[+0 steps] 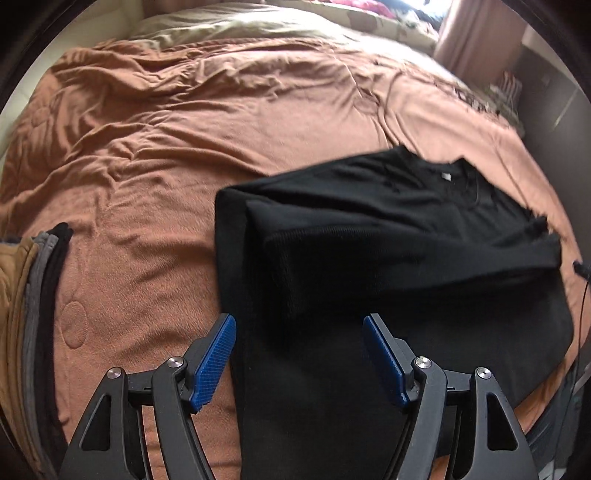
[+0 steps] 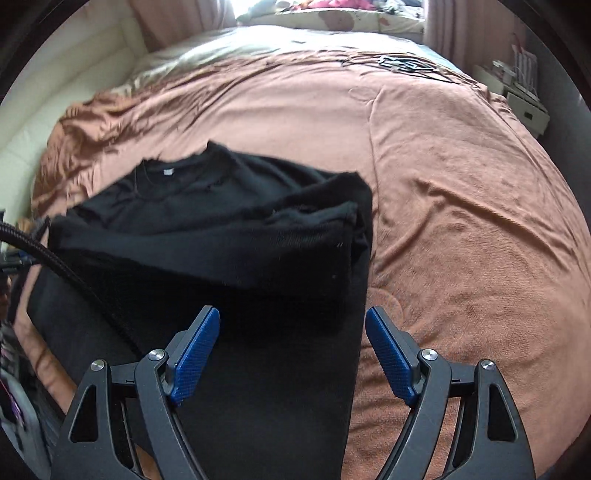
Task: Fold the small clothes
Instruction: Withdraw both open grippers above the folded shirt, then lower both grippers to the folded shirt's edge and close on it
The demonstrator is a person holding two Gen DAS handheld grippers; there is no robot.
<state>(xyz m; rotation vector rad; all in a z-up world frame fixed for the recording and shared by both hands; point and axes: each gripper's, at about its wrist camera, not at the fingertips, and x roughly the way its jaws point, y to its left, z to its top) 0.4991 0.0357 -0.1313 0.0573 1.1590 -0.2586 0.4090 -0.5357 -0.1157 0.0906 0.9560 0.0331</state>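
Observation:
A black sweater (image 1: 388, 251) lies on the orange bedspread (image 1: 184, 147), collar with a small white tag at the far end, both sleeves folded across the body. It also shows in the right wrist view (image 2: 229, 251). My left gripper (image 1: 300, 325) is open and empty, hovering over the sweater's near left edge. My right gripper (image 2: 292, 317) is open and empty above the sweater's near right edge. Both have blue pads on their fingers.
A stack of folded clothes (image 1: 33, 295) in tan, grey and black sits at the left edge of the bed. A black cable (image 2: 55, 262) crosses the left of the right wrist view. Pillows (image 2: 332, 18) lie at the head; a white cabinet (image 2: 524, 107) stands at the far right.

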